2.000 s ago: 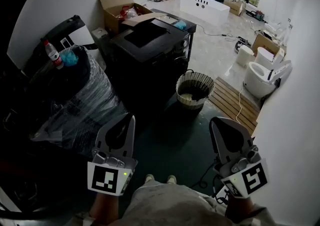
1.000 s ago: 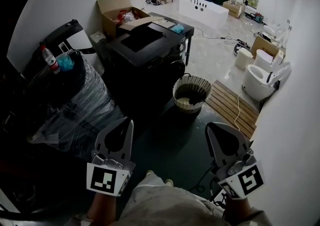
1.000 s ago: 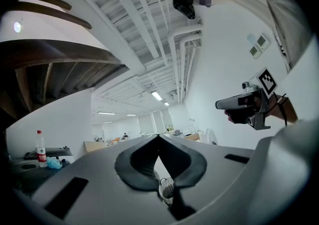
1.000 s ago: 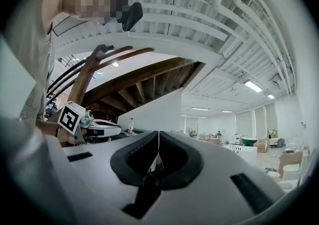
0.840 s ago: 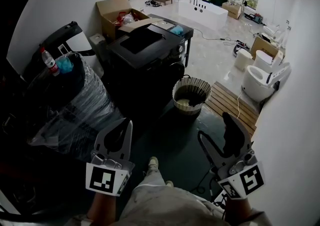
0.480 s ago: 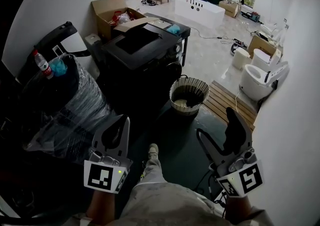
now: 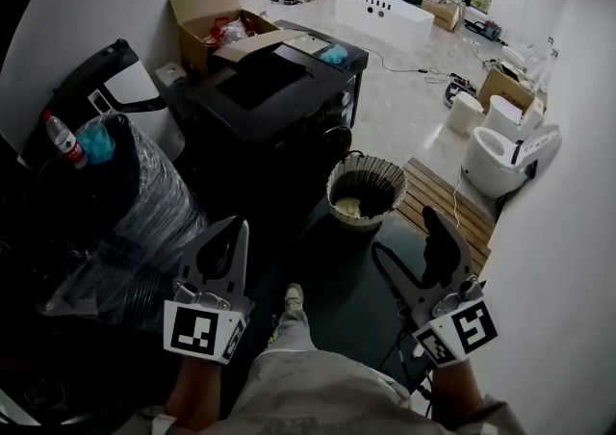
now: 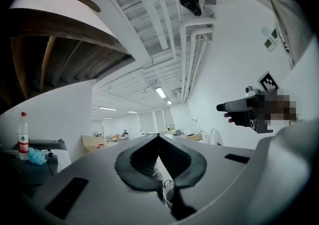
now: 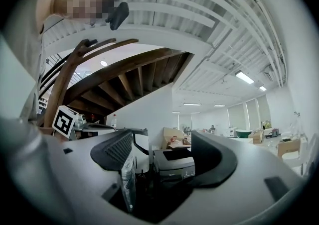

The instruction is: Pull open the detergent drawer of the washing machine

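The dark washing machine [image 7: 274, 96] stands ahead against the left wall, its round door [image 7: 337, 140] facing the open floor. Its detergent drawer cannot be made out in the dim light. My left gripper [image 7: 234, 227] is held low in front of me, well short of the machine, jaws together with nothing between them; its own view shows the tips touching [image 8: 158, 137]. My right gripper [image 7: 408, 243] is level with it, open and empty. Between its jaws [image 9: 164, 152] the washing machine [image 9: 174, 163] shows far off.
A woven basket [image 7: 364, 188] stands on the dark floor right of the machine, a wooden slat mat [image 7: 448, 207] and a white toilet [image 7: 500, 159] beyond it. A plastic-wrapped bundle [image 7: 125, 221] with a bottle [image 7: 60, 138] sits left. A white wall runs along the right.
The right gripper's jaws have swung open. The person has stepped forward, and both grippers have moved toward the washing machine and slightly down. The left gripper stays shut.
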Demonstrator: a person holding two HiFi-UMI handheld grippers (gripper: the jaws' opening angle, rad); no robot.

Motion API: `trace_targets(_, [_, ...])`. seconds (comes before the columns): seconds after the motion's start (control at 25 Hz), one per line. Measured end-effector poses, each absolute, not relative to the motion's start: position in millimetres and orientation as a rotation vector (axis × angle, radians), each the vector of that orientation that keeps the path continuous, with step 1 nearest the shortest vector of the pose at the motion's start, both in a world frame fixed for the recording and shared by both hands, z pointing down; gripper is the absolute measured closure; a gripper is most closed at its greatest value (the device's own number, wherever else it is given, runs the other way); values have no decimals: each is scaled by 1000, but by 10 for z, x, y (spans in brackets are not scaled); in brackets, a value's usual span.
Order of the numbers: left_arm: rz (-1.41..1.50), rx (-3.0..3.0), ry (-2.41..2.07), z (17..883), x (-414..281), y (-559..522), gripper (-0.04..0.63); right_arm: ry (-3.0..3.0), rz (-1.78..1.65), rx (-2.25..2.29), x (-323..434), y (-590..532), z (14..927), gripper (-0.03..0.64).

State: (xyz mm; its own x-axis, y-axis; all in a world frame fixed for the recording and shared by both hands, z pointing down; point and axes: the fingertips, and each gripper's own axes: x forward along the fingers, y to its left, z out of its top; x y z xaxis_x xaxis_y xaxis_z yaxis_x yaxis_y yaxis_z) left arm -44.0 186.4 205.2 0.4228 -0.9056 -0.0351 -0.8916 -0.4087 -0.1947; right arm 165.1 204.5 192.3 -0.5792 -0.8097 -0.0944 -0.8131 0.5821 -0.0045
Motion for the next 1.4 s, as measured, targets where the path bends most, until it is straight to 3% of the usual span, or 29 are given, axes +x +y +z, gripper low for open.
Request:
trace_targets(0.52, [-189, -2544, 1621, 2321, -934, 370, 579, 2606, -443, -1291, 1168, 414, 2365, 258])
trace_targets(1.08, [-268, -2626, 1625, 2876, -1450, -1089, 578, 2291, -1151, -1178, 540, -1232, 3701, 258])
trace_targets(1.4, [-289, -2674, 1655, 3219, -1640, -1579, 579, 2150, -1374, -1103, 224, -1834, 4297, 252])
